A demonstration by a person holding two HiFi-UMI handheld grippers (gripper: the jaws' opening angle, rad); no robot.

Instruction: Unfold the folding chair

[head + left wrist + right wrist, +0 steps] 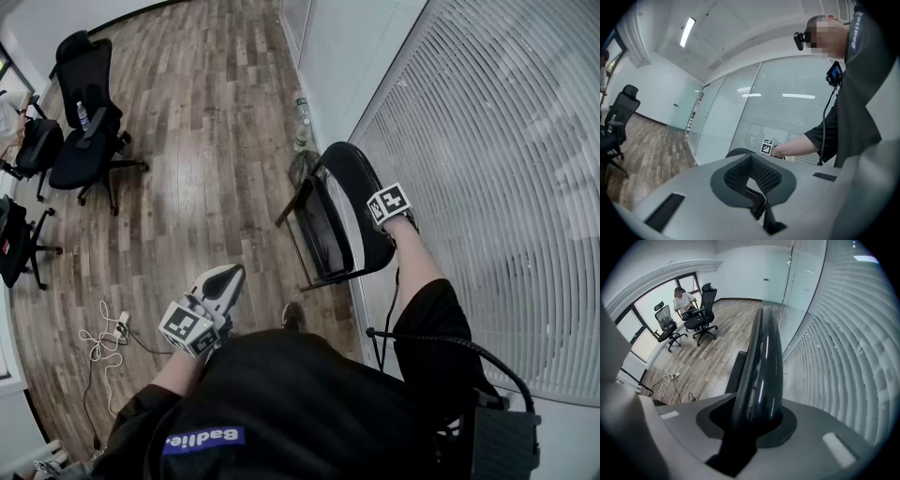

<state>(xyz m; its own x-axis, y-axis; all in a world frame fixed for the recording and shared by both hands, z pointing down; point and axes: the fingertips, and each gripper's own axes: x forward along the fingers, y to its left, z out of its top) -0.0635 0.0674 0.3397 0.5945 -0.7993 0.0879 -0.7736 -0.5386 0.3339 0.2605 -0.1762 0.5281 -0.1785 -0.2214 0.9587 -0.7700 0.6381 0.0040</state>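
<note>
With the right gripper (755,423) clamped on the folding chair's (336,217) backrest (364,183) at 2 o'clock, steady it — the closed, empty left gripper (228,278) should press the seat (319,227) down.

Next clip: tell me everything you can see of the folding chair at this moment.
The folding chair is black, with a glossy, plastic-looking backrest and seat on a thin dark tube frame. It is folded nearly flat, the seat up against the back, and stands upright on the wooden floor close beside the blind-covered glass wall. The right gripper points down onto it, jaws shut on the backrest's top edge.
</note>
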